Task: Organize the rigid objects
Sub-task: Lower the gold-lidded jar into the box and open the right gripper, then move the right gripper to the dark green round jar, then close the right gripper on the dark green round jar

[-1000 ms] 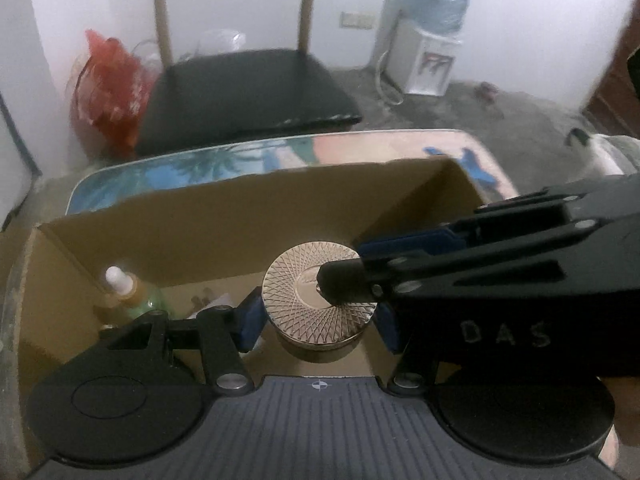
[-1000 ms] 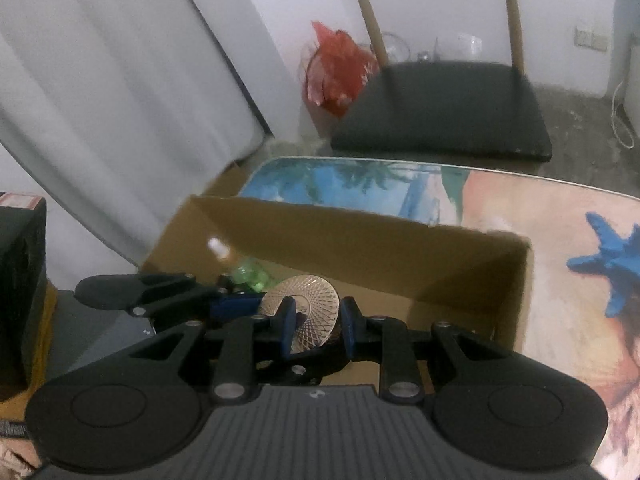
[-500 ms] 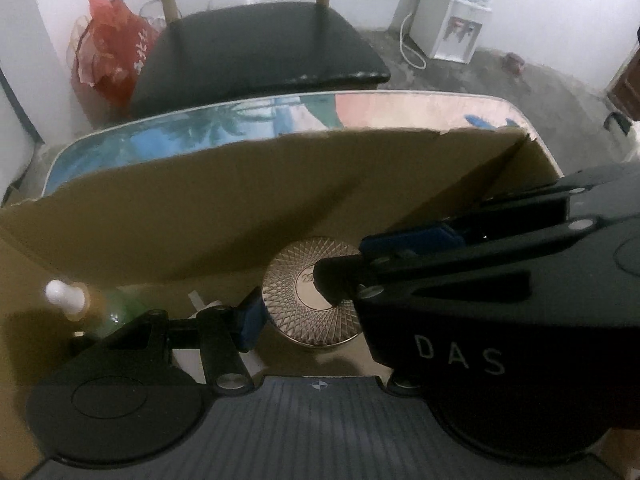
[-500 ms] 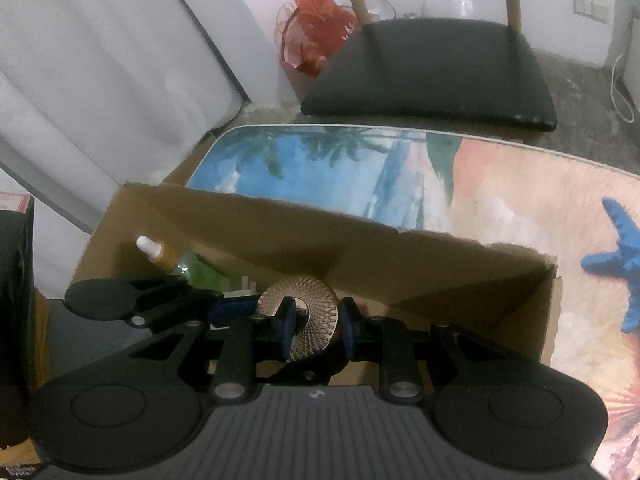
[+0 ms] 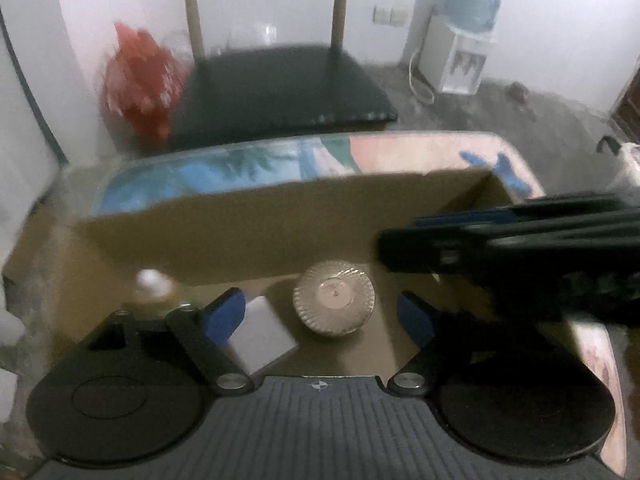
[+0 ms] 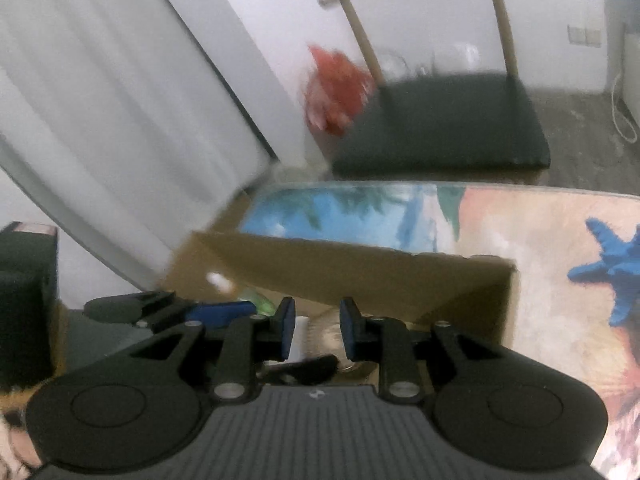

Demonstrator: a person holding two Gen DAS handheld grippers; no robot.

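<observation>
Released since a second ago: your round gold jar (image 5: 334, 305) now sits flat on the cardboard box (image 5: 248, 236) floor, ribbed lid facing up, no long axis to speak of. Going left to right: a blurred dropper bottle (image 5: 150, 286), then a smooth white block (image 5: 262, 334) touching your left gripper (image 5: 320, 316), whose jaws are opening with the jar between them, untouched. Your right gripper (image 6: 316, 330) is nearly pressed together, pinching nothing, above the box
</observation>
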